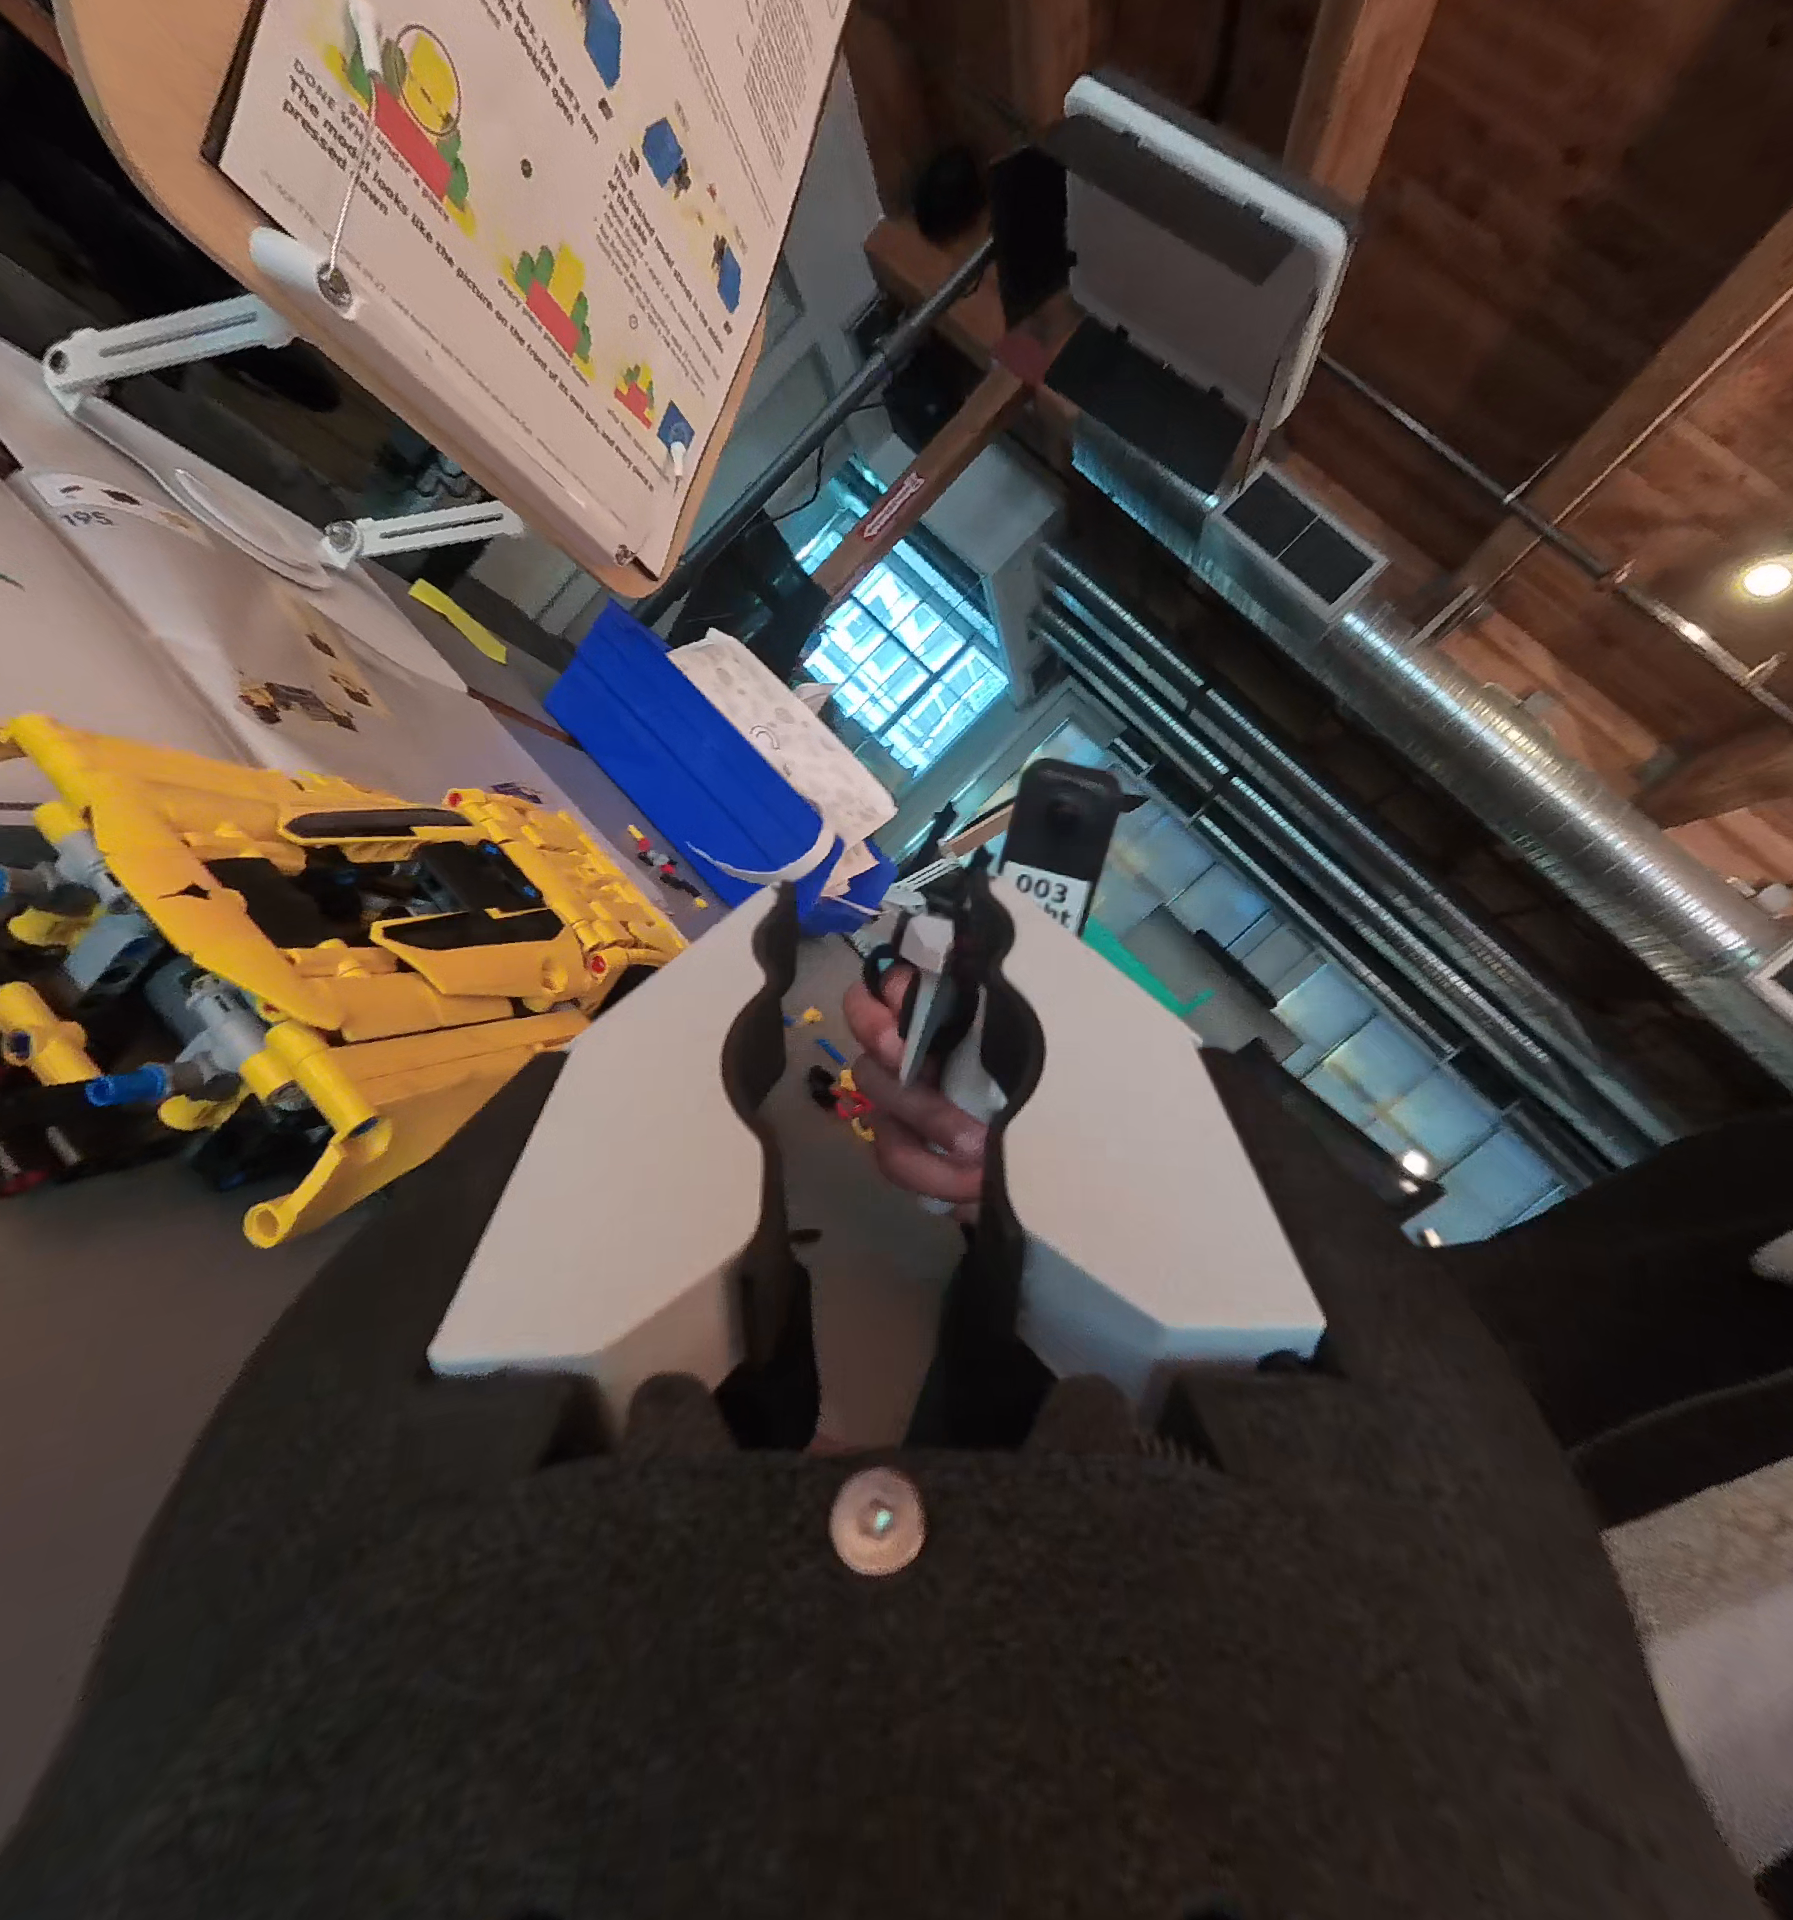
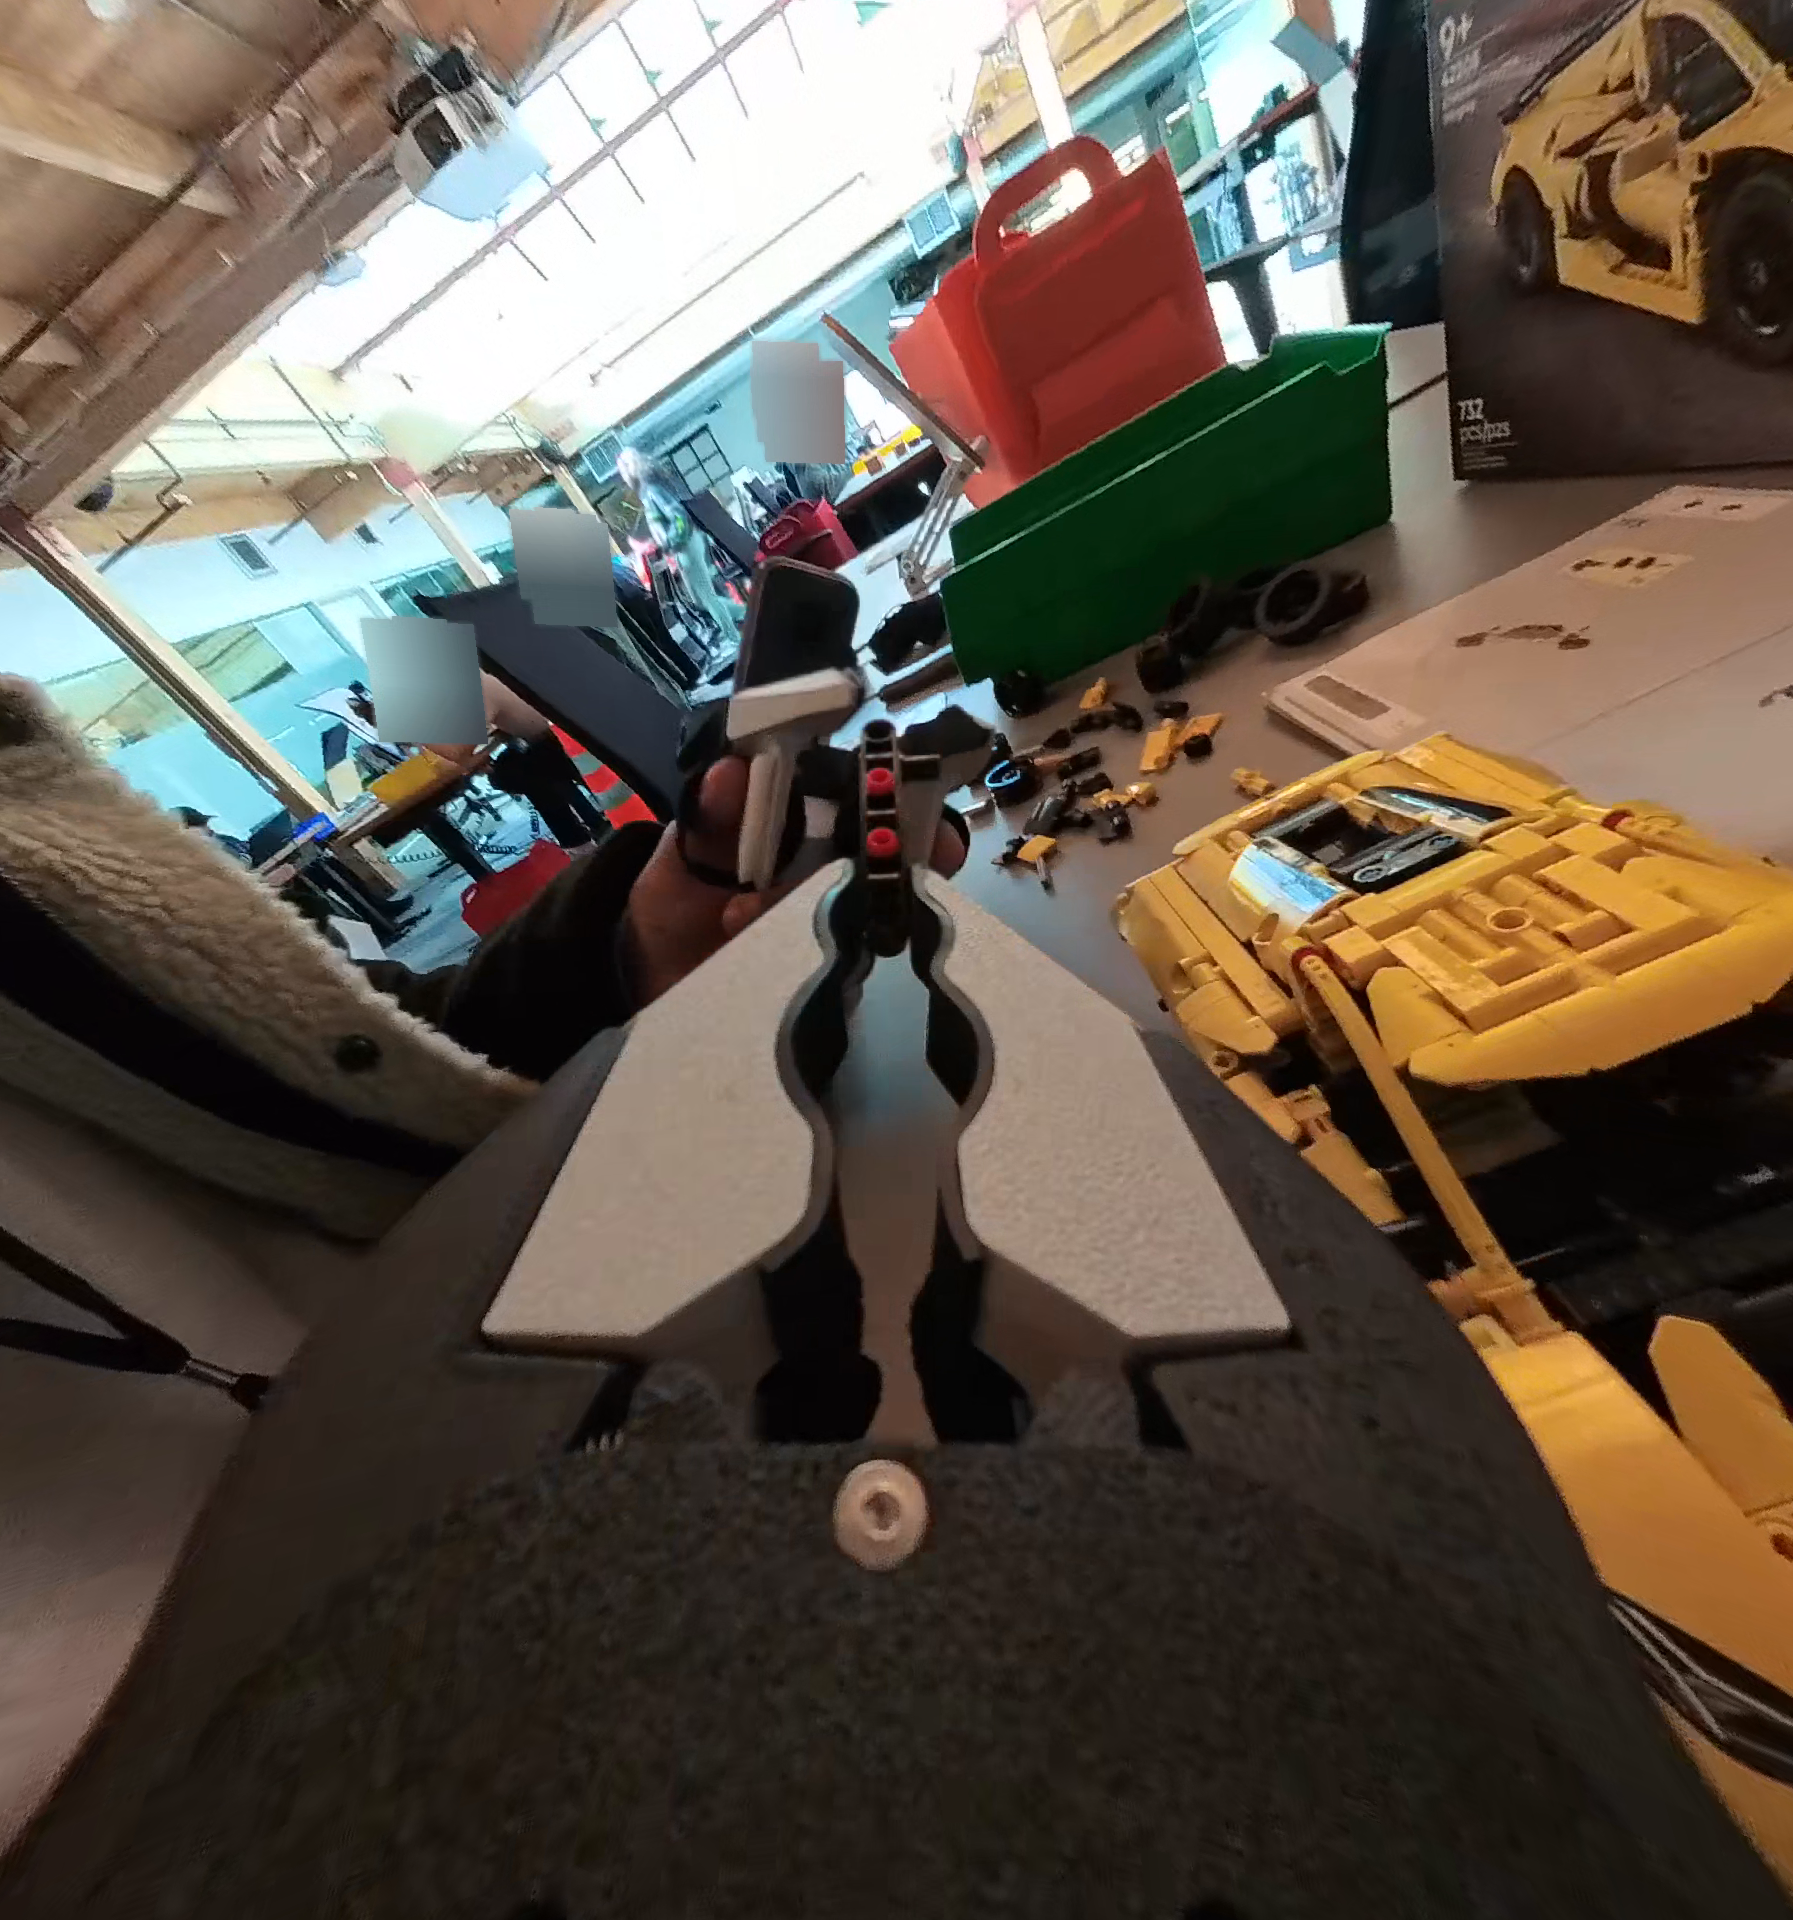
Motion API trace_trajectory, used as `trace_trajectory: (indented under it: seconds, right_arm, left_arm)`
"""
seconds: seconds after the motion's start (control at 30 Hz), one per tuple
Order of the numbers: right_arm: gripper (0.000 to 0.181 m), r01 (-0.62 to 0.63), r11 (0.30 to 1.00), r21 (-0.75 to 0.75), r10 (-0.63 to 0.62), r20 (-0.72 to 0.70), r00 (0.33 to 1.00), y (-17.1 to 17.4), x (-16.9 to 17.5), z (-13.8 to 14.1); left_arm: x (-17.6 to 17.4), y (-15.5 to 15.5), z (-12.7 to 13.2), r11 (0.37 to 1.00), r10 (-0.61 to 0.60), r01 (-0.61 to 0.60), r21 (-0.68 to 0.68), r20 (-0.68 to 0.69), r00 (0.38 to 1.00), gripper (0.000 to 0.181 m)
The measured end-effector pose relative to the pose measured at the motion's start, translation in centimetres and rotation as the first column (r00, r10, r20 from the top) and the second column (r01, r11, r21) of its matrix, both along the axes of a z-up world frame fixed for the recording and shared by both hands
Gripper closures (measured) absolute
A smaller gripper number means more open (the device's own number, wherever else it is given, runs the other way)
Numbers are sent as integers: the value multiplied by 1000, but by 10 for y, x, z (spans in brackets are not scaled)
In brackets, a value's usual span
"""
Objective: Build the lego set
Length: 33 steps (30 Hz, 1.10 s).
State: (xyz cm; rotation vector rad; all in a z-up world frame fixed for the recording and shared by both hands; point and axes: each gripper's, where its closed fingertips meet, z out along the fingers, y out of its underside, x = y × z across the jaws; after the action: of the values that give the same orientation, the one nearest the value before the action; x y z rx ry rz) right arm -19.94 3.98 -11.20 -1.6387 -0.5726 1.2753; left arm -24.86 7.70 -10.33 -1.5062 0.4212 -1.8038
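Right hand-held gripper (image 2: 879,914) is pinched on a black beam with red pins (image 2: 879,821), raised above the worktop (image 2: 1058,935). Left hand-held gripper (image 1: 876,925) is spread, nothing held. Yellow car model (image 2: 1474,935) is lying on the worktop, loose pieces (image 2: 1100,779) beyond it.

Your grey table (image 2: 1411,582) carries the yellow car model (image 2: 1474,935), loose small pieces (image 2: 1100,769) and black tyres (image 2: 1297,603) beside a green bin (image 2: 1172,520), open instruction pages (image 2: 1598,644), the set's box (image 2: 1640,229), and a blue bin (image 1: 694,758).
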Motion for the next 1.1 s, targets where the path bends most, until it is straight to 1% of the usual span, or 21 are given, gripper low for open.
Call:
trace_trajectory:
  seconds: [0.07, 0.2, 0.33, 0.47, 0.77, 0.9, 1.0, 1.1]
  right_arm:
    - [175, 7, 1000, 17, -7, -3, 1000, 0, 0, 2]
    - [174, 49, 998, 44, -50, 38, 998, 5, 2, -1]
    - [175, 93, 995, 42, -94, 32, 995, 11, 7, -1]
    - [175, 102, 994, 37, -103, 14, 995, 13, 10, 1]
    - [175, 122, 991, 55, -123, 18, 992, 14, 12, 3]
    - [175, 108, 994, 16, -107, -60, 992, 13, 16, 10]
    - [175, 146, 988, 45, -145, -15, 989, 17, 18, 7]
    - [175, 168, 980, 109, -177, 76, 981, 17, 13, 1]
  left_arm:
    - [2, -1, -2, 999, 14, -12, 33, -39, 999, 149]
    - [10, -7, -8, 995, 22, -10, 98, -115, 993, 149]
    - [14, -12, -9, 987, 37, -12, 160, -155, 987, 149]
    - [16, -14, -9, 981, 47, -13, 193, -173, 984, 149]
    - [20, -18, -11, 979, 33, 7, 205, -191, 981, 149]
    - [20, -18, -10, 980, 29, 9, 200, -185, 982, 149]
    - [20, -18, -11, 982, 20, 15, 187, -181, 983, 149]
    - [20, -17, -10, 985, 17, 13, 172, -171, 985, 149]
